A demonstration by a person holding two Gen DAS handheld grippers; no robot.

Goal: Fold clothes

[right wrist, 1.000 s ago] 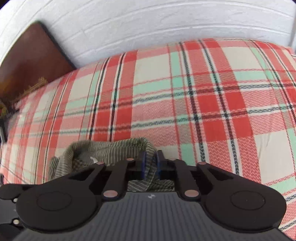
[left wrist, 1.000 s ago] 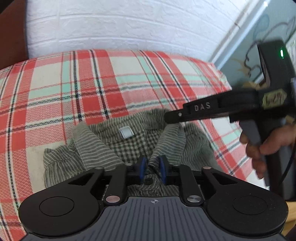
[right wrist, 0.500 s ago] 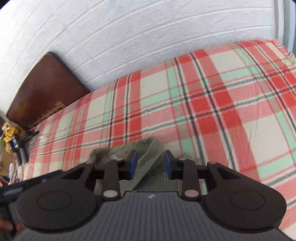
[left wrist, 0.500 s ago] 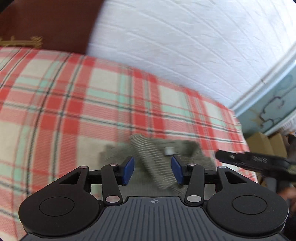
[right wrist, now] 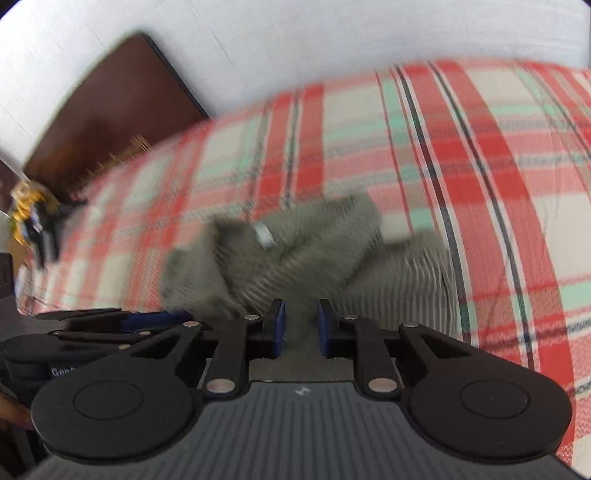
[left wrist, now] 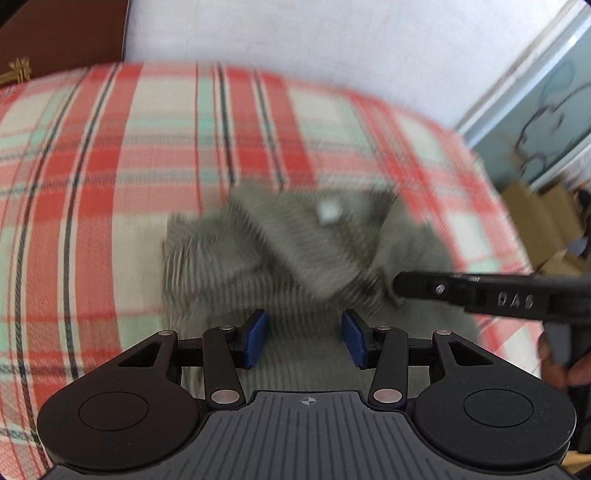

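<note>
A grey-green striped shirt (left wrist: 280,251) lies crumpled on the red plaid blanket (left wrist: 110,166), its white neck label (left wrist: 328,212) facing up; both views are motion-blurred. My left gripper (left wrist: 304,339) hovers over the shirt's near part, open, its blue pads wide apart and nothing pinched. In the right wrist view the shirt (right wrist: 295,251) reaches between the pads of my right gripper (right wrist: 301,328), whose jaws are closing on a fold of it. The right gripper's tip (left wrist: 406,288) shows at the shirt's right side, and the left gripper (right wrist: 122,321) at the lower left.
A brown headboard (right wrist: 99,122) and a white wall (left wrist: 295,33) border the bed's far side. Cardboard boxes (left wrist: 535,214) stand past the bed's right edge. A yellow object (right wrist: 26,199) sits beyond the left end. A person's hand (left wrist: 569,365) holds the right gripper.
The left gripper, shut on the shirt a second ago, has let go and stands open. The right gripper opened, then narrowed onto the cloth again. Both views shifted and the shirt lies farther off.
</note>
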